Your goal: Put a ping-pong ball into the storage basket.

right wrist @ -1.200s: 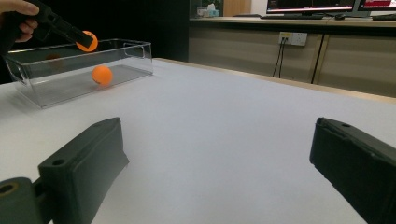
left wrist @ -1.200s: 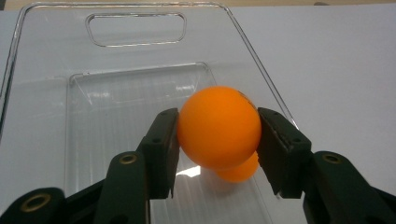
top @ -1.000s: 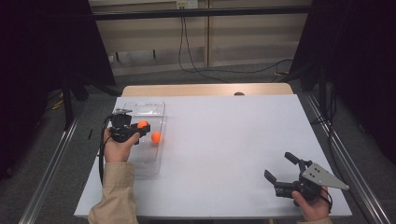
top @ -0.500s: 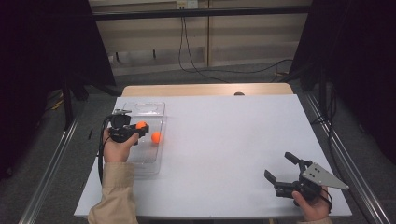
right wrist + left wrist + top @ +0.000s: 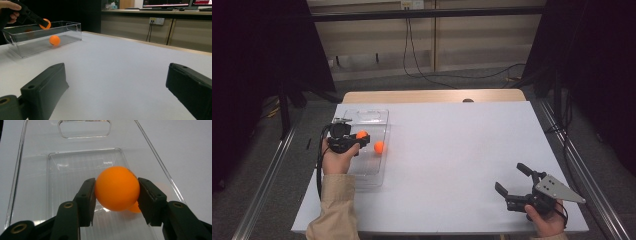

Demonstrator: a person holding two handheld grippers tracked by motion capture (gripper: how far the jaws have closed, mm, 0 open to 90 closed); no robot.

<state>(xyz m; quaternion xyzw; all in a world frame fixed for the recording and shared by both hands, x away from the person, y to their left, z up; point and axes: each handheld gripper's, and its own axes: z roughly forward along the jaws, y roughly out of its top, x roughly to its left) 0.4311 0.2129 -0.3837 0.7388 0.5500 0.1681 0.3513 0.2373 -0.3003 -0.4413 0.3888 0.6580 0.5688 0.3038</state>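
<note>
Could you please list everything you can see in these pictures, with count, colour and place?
Orange balls: 2; one clamped above the bin, one lying inside the bin.
Clear plastic bin: 1, transparent, left side of the table, open on top.
Table: 1, white top with a wooden strip along the far edge.
Cables: black, on the floor beyond the table.
Wall socket: 1, white, on the far wall.
Left gripper: 1, black, shut on a ball, held over the bin.
Right gripper: 1, black with grey plate, jaws open, near right corner of the table.
</note>
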